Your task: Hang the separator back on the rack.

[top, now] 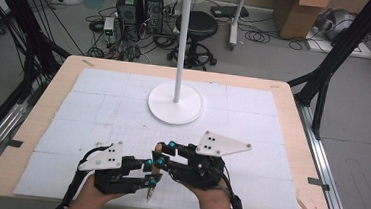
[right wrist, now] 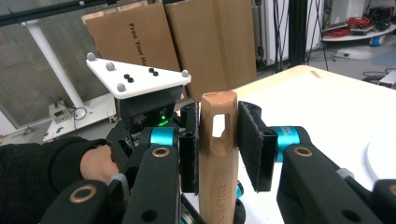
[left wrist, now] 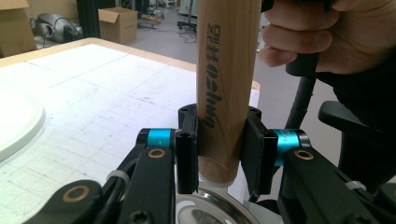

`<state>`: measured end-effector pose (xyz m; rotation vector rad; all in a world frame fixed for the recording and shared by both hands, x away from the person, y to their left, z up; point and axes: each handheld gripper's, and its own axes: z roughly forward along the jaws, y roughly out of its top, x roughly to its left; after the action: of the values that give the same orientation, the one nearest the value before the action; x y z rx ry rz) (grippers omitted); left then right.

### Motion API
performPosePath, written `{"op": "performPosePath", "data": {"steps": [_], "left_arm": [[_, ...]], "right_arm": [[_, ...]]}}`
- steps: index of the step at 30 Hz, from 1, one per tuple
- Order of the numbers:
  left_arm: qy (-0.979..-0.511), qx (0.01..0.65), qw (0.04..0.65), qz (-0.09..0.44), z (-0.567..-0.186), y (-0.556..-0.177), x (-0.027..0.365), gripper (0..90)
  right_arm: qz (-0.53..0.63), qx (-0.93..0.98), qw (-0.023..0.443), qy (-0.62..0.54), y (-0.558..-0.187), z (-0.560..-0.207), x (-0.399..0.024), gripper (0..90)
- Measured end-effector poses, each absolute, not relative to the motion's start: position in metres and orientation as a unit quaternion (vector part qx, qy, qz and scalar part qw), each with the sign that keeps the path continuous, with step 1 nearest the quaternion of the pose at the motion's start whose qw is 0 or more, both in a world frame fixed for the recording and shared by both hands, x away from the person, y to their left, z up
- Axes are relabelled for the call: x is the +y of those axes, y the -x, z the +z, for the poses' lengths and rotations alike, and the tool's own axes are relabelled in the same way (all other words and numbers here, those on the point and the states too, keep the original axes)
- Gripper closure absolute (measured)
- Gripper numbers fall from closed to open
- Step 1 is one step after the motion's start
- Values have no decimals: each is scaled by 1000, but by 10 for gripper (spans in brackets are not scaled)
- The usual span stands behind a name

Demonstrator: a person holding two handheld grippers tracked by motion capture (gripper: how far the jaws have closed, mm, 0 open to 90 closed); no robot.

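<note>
Wood is what both pairs of fingers have hold of right now. From the high view, my left gripper [top: 150, 172] and right gripper [top: 162, 153] meet nose to nose at the near edge of the table [top: 291, 143], left one nearer me, right one just beyond it. The wooden handle [top: 157, 149] stands between them, mostly hidden by black fingers. A thin metal tip [top: 150, 195] pokes down toward me under the left fingers. Farther off, mid-table, sits the round base of the white stand [top: 175, 103], well apart from my hands.

Over to the left gripper view: the handle comes down from the top, upright, dark lettering running along it. My left fingers [left wrist: 187, 149] pinch it near its rounded lower end, one pad pressed on either side. Below that end a shiny metal disc [left wrist: 210, 212] curves past; how it joins the handle I cannot tell. Upper right, my right hand [left wrist: 327, 37] is wrapped around its own gripper. The stand's base peeks in at the left edge.

Now the right gripper view: the other end of the handle, the one with a slot cut through it, rises between my right fingers [right wrist: 250, 140], and they clamp it on both flanks just around that slot. Behind it, my left hand [right wrist: 95, 168] grips the left gripper, pale three-cornered plate on top, green light glowing. Cardboard boxes [right wrist: 187, 42] lean in the background.
</note>
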<state>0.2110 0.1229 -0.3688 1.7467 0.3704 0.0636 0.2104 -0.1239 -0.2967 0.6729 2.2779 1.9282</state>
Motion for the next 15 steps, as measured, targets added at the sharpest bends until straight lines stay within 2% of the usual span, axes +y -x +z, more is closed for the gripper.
{"op": "performPosePath", "data": {"steps": [3, 4, 5, 6, 8, 9, 11, 15], "left_arm": [[-767, 158, 621, 28, -368, -211, 123, 698], [-770, 156, 618, 25, -368, -211, 123, 699], [-770, 152, 620, 16, -368, -212, 124, 700], [-770, 152, 620, 16, -368, -212, 124, 700], [-761, 145, 633, -2, -366, -213, 125, 700], [-761, 145, 633, -2, -366, -213, 125, 700], [-756, 119, 643, -31, -365, -213, 126, 700], [-749, 96, 653, -59, -363, -212, 125, 700]], "right_arm": [[632, 742, 39, -222, -210, -297, -124, 699], [633, 740, 22, -227, -212, -299, -125, 681], [636, 738, 12, -225, -213, -300, -126, 612], [636, 738, 12, -225, -213, -300, -126, 612], [649, 729, 0, -218, -217, -304, -131, 302], [649, 729, 0, -218, -217, -304, -131, 302], [663, 729, -2, -170, -221, -310, -139, 238], [670, 730, -28, -134, -225, -316, -143, 233]]}}
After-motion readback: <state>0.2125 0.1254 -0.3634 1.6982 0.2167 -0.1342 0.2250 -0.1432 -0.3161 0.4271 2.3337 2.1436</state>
